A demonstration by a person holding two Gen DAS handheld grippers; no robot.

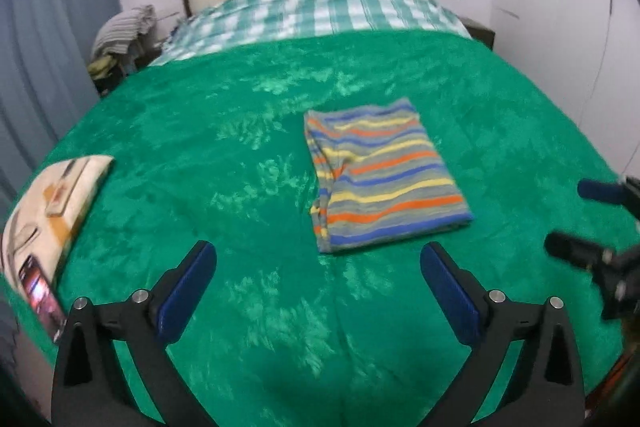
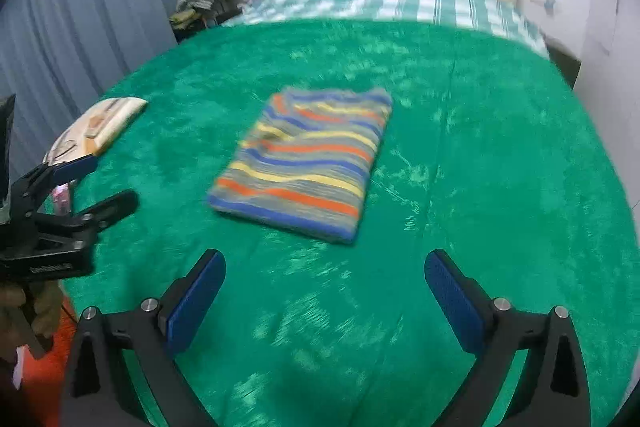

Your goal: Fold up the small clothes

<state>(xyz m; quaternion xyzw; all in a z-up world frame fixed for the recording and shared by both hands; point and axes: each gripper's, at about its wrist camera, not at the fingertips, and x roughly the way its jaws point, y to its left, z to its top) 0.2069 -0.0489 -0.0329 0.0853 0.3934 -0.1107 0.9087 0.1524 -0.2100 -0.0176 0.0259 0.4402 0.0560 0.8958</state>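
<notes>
So the striped shirt (image 1: 384, 175) is lying folded in a neat rectangle on the green blanket (image 1: 200, 131), just ahead of my left claw (image 1: 318, 285) and ahead and a bit left of my right claw (image 2: 325, 293). Both claws are wide open with nothing in them, clear of the cloth, so I'd say this fold is done. No baskets or bins anywhere; just a book (image 1: 60, 203) far left of my left claw.
</notes>
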